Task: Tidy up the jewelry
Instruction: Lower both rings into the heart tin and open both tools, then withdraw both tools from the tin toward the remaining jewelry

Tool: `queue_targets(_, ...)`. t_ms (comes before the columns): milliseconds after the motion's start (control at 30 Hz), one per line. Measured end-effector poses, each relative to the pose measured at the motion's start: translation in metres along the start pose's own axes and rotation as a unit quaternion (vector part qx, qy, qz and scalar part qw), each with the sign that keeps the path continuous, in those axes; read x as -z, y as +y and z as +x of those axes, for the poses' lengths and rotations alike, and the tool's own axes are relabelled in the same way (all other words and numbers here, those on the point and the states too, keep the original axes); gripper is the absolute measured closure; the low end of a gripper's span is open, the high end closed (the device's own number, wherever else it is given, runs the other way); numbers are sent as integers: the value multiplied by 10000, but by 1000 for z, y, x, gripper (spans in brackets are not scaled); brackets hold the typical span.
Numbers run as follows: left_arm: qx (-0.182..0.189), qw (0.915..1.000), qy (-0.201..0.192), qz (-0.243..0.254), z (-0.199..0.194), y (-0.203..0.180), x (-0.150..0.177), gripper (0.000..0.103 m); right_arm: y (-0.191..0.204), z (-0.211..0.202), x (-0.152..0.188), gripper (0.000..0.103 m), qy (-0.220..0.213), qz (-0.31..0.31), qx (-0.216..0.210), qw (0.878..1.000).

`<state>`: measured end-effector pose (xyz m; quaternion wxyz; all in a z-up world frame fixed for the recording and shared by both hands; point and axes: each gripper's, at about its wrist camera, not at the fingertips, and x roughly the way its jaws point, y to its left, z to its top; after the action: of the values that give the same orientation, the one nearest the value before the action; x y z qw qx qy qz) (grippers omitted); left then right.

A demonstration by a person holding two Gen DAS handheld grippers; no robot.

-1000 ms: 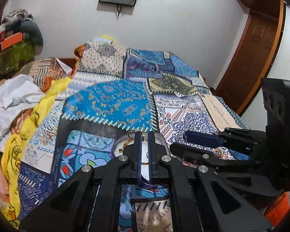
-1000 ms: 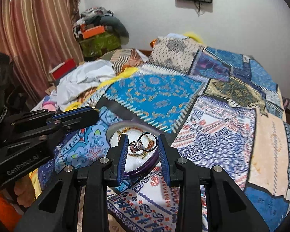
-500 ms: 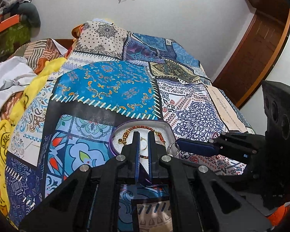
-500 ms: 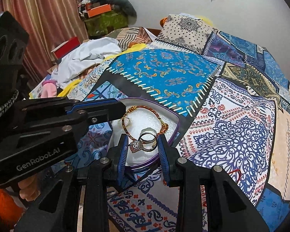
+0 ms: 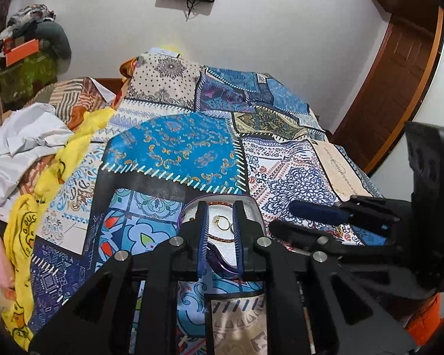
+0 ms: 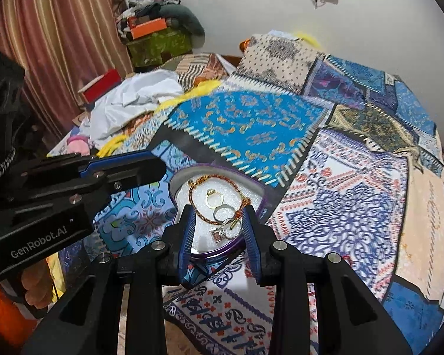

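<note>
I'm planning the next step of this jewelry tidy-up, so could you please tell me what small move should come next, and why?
Probably ease the right gripper down onto the silver ring. Its fingers are open and straddle the near end of the purple-rimmed tray, where the rings overlap the beaded bracelet. The left gripper is also open and holds nothing, so nothing is grasped yet.

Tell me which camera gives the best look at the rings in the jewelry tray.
The right wrist view. It shows a gold ring, silver rings and a stone-set ring on the tray's white lining, between the open right gripper. In the left wrist view, the left gripper hides most; only small gold rings show.
</note>
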<state>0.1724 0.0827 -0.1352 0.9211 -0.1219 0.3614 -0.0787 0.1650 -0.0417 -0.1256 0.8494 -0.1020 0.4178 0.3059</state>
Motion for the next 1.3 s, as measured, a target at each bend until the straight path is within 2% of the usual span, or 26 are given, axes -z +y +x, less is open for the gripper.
queue_targets(133,-65,9998,-131,96,-12,-10,-2,78,-6,-20,-3,74,-239,101,147,9996)
queue_targets(300,-151,9992,-273,260,-28,-25,-5,73,-19,-48,-2,73,-558,293,332,9975)
queue_targets(433,-200,9986,-356,334,-35,-37,-4,61,-30,-69,2,64,-787,425,503,9947)
queue_targets(533,-214,9983,-374,382,-39,-45,-4,56,-39,-82,7,64,-906,528,619,9926)
queue_targets(833,-101,9982,-240,549,-28,-74,-2,55,-72,-108,28,64,-1042,879,902,9865)
queue_targets(1300,239,9938,592,905,36,-121,23,55,-121,-102,64,64,-731,1364,1006,9828)
